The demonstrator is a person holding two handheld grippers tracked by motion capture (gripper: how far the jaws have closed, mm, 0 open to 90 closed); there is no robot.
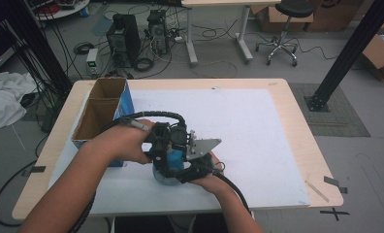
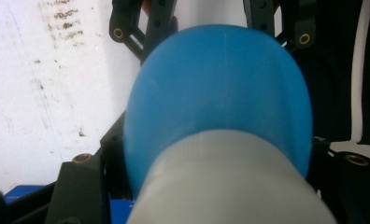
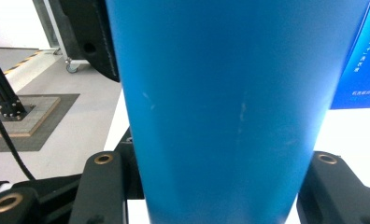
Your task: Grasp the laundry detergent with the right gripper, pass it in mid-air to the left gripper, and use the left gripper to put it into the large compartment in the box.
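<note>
A blue bottle (image 1: 175,158) with a pale grey cap (image 2: 230,182) is held between both hands near the front middle of the white mat (image 1: 258,136). My left gripper (image 1: 172,149) comes in from the left, its black jaws pressed on either side of the cap. In the left gripper view the blue shoulder (image 2: 220,88) bulges beyond the cap. My right gripper (image 1: 176,173) comes in from the front right, shut on the bottle's blue body (image 3: 220,102), with its jaws flanking the body low in the right gripper view. The bottle's base is hidden.
An open cardboard box (image 1: 103,109) with blue sides stands on the table's left part, close to my left forearm; its blue side (image 3: 363,56) shows behind the bottle. The wooden table edge (image 1: 321,160) frames the mat. Cables, computers and a stool lie on the floor beyond.
</note>
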